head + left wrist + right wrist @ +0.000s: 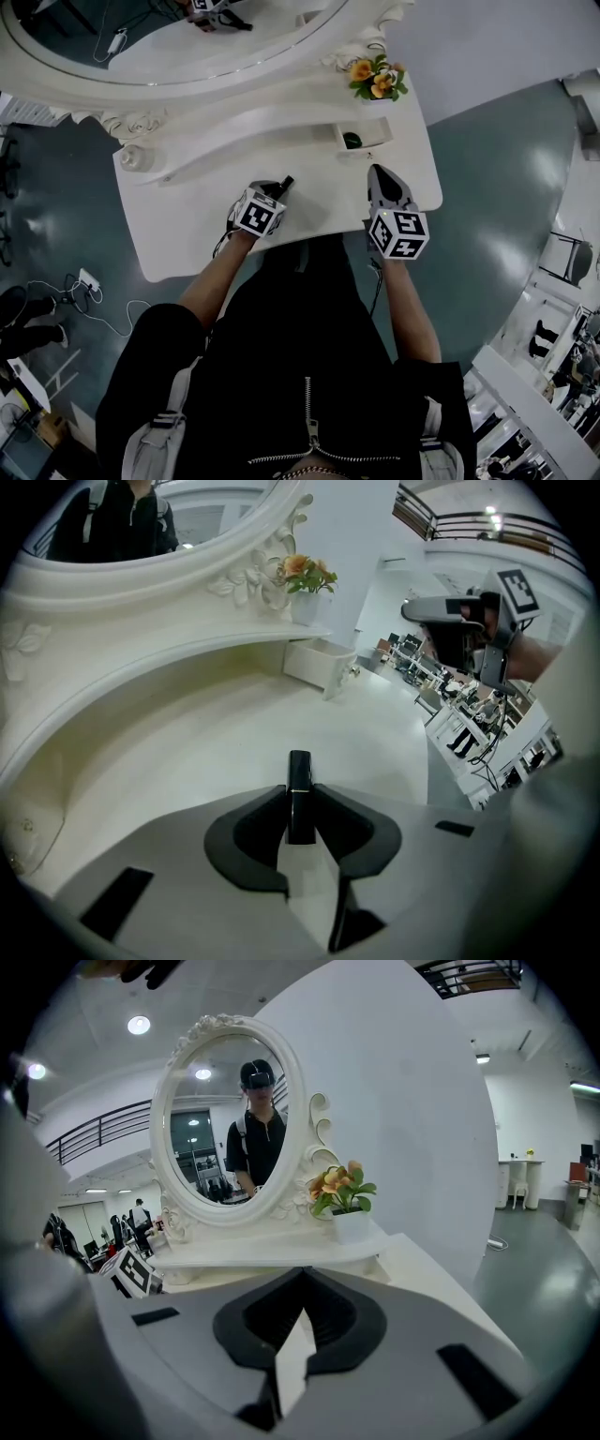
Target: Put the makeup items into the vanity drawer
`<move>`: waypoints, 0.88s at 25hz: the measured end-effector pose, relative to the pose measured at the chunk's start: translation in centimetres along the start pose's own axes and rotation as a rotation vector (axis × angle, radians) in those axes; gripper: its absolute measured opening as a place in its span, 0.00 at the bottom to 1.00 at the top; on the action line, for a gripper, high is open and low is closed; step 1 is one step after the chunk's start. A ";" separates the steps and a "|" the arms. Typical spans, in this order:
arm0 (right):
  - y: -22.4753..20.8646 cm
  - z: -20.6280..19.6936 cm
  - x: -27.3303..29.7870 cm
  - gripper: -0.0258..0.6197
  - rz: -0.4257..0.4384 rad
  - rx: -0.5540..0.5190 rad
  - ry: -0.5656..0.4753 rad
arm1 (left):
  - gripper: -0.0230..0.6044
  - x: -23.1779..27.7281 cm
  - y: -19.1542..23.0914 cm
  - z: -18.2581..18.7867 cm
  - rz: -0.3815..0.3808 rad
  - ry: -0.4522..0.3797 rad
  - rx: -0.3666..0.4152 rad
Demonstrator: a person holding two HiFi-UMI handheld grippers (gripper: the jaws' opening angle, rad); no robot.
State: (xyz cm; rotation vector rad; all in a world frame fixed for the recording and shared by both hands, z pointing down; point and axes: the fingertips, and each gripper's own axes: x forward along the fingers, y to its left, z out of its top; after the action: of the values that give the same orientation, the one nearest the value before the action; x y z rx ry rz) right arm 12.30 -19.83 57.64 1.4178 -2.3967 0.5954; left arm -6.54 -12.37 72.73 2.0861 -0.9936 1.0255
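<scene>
Your left tongs (300, 788) are clamped on a slim, glossy black tube (300, 808), which juts past their tips over the white vanity surface (216, 752), towards its front edge. Your right tongs (302, 1277) are pressed together with nothing between them. The small white drawer (373, 150) stands open at the back right corner. Only the head view shows the dark round item (352, 141) inside it.
</scene>
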 end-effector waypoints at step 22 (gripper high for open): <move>-7.0 3.3 -0.8 0.05 -0.090 0.016 -0.036 | 0.20 1.7 -6.4 21.0 -0.130 -0.246 0.195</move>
State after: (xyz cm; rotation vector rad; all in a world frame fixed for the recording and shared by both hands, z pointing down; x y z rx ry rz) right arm 18.70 -23.84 55.77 1.5466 -2.3461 0.5718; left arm 7.45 -25.58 62.08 2.4486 -0.8886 0.8428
